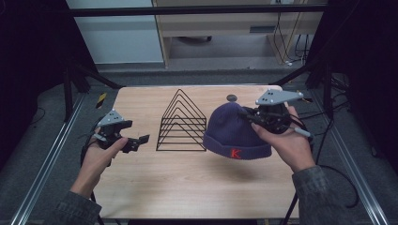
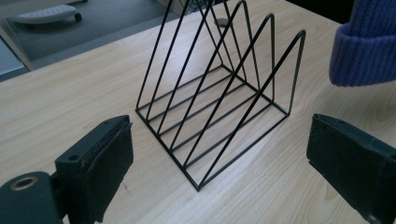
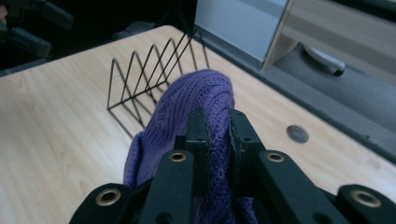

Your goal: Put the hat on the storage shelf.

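A purple knit beanie [image 1: 234, 131] with a red K on its cuff hangs above the table, right of a black wire rack [image 1: 182, 123]. My right gripper [image 1: 248, 117] is shut on the beanie's crown; in the right gripper view [image 3: 218, 128] a fold of purple knit [image 3: 196, 100] is pinched between the jaws. My left gripper [image 1: 141, 139] is held above the table's left part, open and holding nothing. Its view [image 2: 219, 154] looks down on the wire rack [image 2: 219, 98] and the beanie's cuff [image 2: 366, 51] at the upper right.
The wooden table [image 1: 197, 187] has a round grommet hole [image 1: 231, 98] near its far edge. Metal frame rails run along both sides of the table. A white cabinet and a wooden unit stand beyond the far edge.
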